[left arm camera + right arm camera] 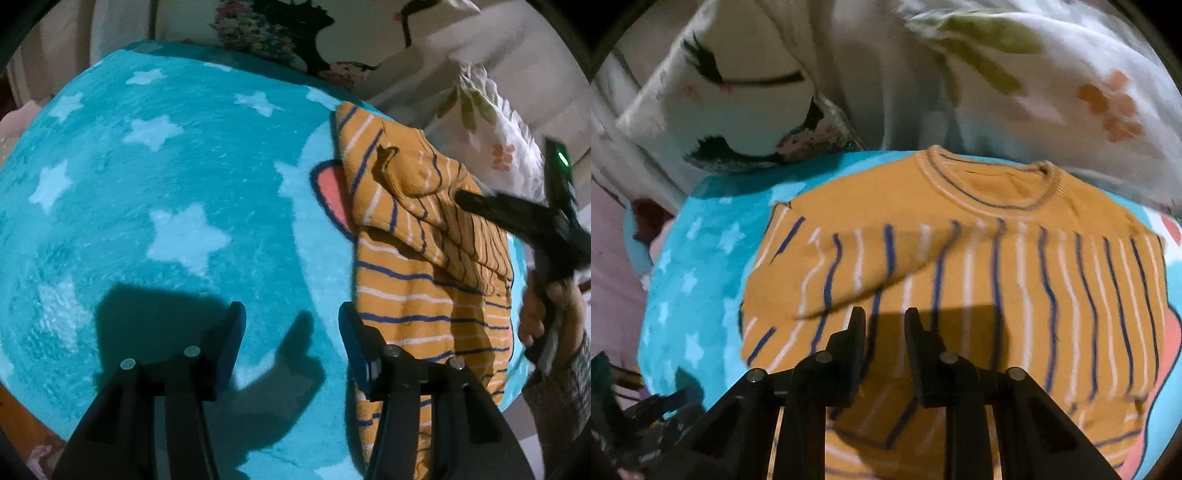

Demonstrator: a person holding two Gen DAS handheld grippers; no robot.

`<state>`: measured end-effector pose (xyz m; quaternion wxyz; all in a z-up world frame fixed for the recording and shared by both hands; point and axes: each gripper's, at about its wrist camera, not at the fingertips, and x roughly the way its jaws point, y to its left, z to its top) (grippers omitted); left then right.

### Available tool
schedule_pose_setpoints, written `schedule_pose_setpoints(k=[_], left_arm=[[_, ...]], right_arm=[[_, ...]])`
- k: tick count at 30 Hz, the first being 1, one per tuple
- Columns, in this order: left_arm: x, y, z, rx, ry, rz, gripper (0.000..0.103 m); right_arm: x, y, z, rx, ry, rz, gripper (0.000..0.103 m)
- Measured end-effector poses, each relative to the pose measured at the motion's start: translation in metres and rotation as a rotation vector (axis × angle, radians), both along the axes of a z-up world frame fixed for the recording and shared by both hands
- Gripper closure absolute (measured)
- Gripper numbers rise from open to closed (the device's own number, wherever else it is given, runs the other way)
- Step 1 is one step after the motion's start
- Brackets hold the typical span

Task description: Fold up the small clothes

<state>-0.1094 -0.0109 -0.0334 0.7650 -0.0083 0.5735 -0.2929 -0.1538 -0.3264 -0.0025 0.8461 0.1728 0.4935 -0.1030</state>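
Your left gripper (291,343) hangs with its jaws apart and nothing between them over the blue star-patterned blanket (155,177), just beside the edge of the striped orange sweater (417,295). Your right gripper (884,332) hovers over that sweater, jaws narrowly parted and gripping nothing, its shadow on the stripes. The sweater lies partly folded on the blanket, collar toward the flowered pillows (1052,85).

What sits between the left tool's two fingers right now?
In the left wrist view, only bare star-patterned blanket shows between the left gripper's fingers; the striped orange sweater lies just beside the right-hand finger.
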Motion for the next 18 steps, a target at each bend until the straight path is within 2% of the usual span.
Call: schedule_pose_setpoints(k=[5,9,12,15,18], left_arm=[[0.000,0.002,0.004,0.022,-0.017,-0.012,0.050],[0.000,0.002,0.008,0.022,-0.029,-0.020,0.048],[-0.002,-0.002,0.007,0.013,-0.024,-0.035,0.048],[-0.008,-0.010,0.006,0.005,-0.013,-0.044,0.048],[-0.017,-0.018,0.009,-0.014,-0.010,-0.045,0.048]], right_arm=[[0.066,0.024,-0.026,-0.107,0.078,0.086,0.079],[0.089,0.037,-0.029,-0.196,0.108,0.123,0.078],[0.074,0.030,-0.010,-0.121,0.059,0.117,0.077],[0.039,0.016,0.010,-0.088,0.015,0.088,0.068],[-0.012,-0.008,0.020,-0.033,0.008,0.043,0.065]])
